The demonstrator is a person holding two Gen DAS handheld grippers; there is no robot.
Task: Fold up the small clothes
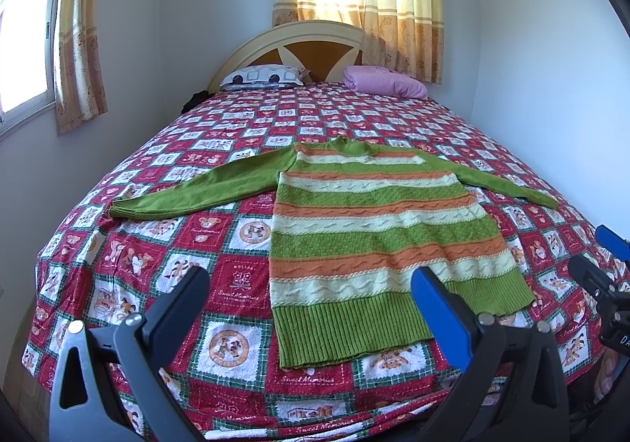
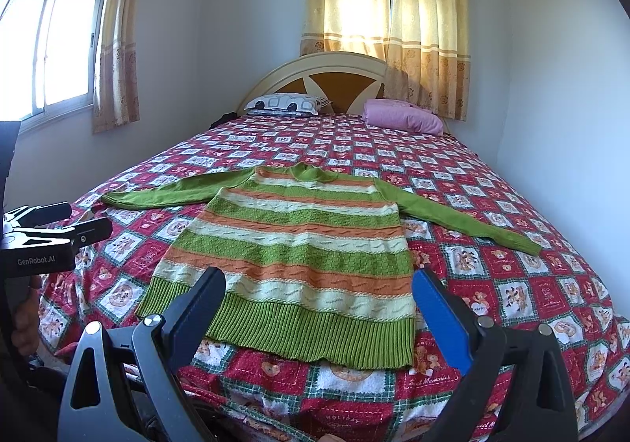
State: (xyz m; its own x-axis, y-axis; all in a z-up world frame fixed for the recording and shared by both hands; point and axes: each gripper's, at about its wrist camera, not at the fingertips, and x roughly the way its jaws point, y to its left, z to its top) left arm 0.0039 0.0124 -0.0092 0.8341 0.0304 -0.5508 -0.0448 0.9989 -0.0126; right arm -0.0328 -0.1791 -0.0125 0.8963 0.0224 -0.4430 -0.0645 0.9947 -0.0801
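A small knitted sweater (image 1: 374, 229) with green, orange and cream stripes lies flat on the bed, hem toward me, both green sleeves spread out sideways. It also shows in the right wrist view (image 2: 299, 257). My left gripper (image 1: 311, 284) is open and empty, held above the near edge of the bed, in front of the hem's left part. My right gripper (image 2: 319, 292) is open and empty, in front of the hem. The right gripper also shows at the right edge of the left wrist view (image 1: 602, 265).
The bed has a red patchwork cover (image 1: 220, 237) with cartoon squares. A patterned pillow (image 1: 262, 76) and a pink folded blanket (image 1: 384, 82) lie by the headboard. Walls stand on the left and right, with curtained windows behind and left.
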